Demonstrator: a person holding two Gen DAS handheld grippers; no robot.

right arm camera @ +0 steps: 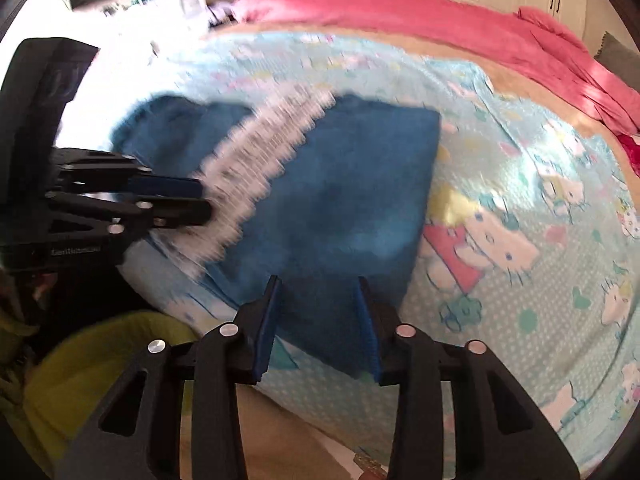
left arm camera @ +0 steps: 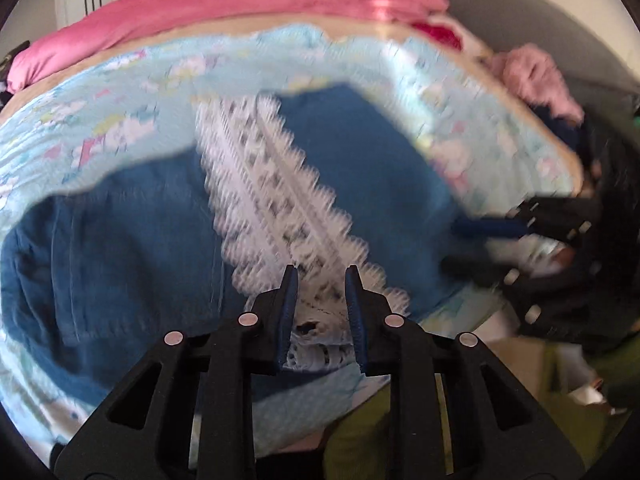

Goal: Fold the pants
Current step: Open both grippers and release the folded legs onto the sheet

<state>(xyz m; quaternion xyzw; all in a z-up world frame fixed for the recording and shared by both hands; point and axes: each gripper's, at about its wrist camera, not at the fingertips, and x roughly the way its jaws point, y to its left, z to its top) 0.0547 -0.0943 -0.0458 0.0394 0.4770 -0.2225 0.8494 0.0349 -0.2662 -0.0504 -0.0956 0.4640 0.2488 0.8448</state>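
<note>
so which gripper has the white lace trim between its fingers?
The left gripper: the lace trim runs between its fingers. The right gripper straddles only plain blue pants.

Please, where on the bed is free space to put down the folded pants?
Free: the cartoon-print blanket right of the blue pants, up to the pink cover. Also the strip between the pants and the pink cover. Crowded: the near left edge, where the left gripper meets the white lace trim.
</note>
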